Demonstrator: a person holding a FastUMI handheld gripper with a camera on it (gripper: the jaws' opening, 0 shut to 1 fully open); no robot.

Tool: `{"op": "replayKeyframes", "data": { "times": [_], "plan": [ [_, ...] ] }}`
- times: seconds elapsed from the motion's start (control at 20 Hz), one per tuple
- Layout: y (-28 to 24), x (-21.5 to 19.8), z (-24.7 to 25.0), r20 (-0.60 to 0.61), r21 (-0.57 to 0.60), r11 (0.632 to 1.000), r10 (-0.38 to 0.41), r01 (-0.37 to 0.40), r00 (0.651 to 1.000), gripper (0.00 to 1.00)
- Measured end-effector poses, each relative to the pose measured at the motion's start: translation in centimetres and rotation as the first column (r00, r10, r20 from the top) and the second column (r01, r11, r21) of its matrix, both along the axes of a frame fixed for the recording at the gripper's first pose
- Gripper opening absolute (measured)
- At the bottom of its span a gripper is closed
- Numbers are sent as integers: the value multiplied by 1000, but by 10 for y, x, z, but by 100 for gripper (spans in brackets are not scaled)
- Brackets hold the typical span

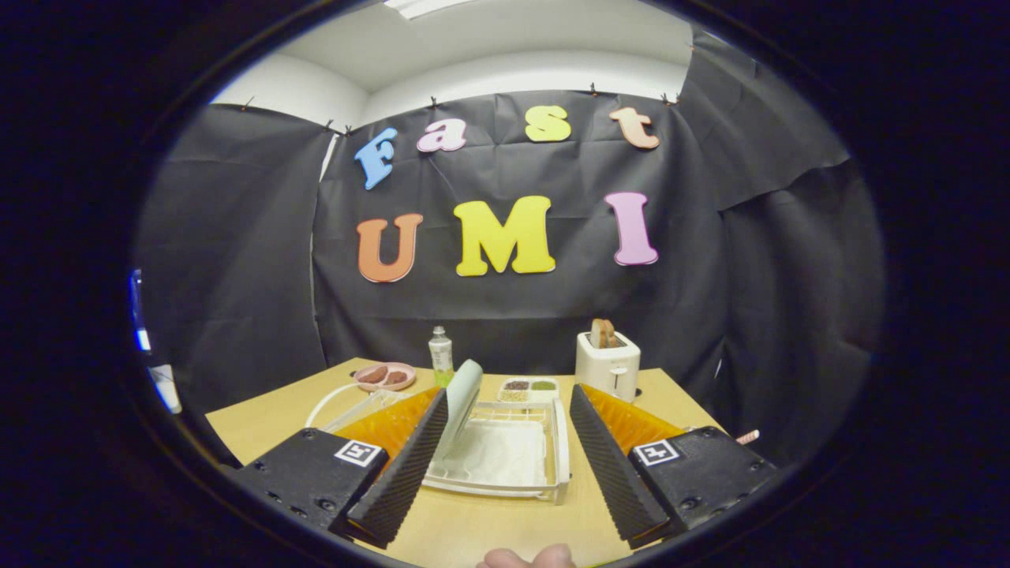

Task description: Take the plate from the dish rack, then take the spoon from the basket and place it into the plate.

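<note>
Looking down the jaws (505, 465), they're spread wide apart with nothing gripped between them. The plate (464, 406), a pale green one, is standing on edge in the dish rack (544, 465), tilted a bit, and it sits right against the inner face of the left finger (410, 461); can't really tell if they're actually touching or just overlapping from this angle. The right finger (607, 465) is well clear of it, so it's not clamped on anything.

The rack itself is a white plastic tray thing sitting on the light wooden surface (260, 426), mostly between the two fingers and just ahead of them.

Beyond the rack there's a small divided container (529, 388) with some dark and green stuff in its compartments. Left of that is a small bottle (440, 355) with a white cap, and further left a pink plate (384, 376) with a couple of brownish pieces on it. On the right side at the back stands a white toaster (607, 364) with bread (604, 333) poking out of the top.

Some white curved rim (327, 402) shows just left of the left finger, could be the basket but I can't say for sure. Couldn't make out the spoon

Bit of the person's hand (525, 557) shows at the very bottom, below the fingers
</note>
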State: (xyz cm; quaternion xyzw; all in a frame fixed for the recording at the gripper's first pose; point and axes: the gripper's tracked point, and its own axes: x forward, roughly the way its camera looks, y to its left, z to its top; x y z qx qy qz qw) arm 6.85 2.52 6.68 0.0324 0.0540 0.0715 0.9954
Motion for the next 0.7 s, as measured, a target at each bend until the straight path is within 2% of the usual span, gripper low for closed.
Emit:
{"op": "replayKeyframes", "data": {
  "times": [0.2, 0.45, 0.7],
  "plan": [
    [21, 30, 37, -87, 18, 992, 126, -125, 988, 100],
    [38, 76, 65, -193, -92, 980, 155, -175, 969, 100],
    [63, 114, 42, -358, -140, 963, 169, -231, 919, 100]
  ]
}}
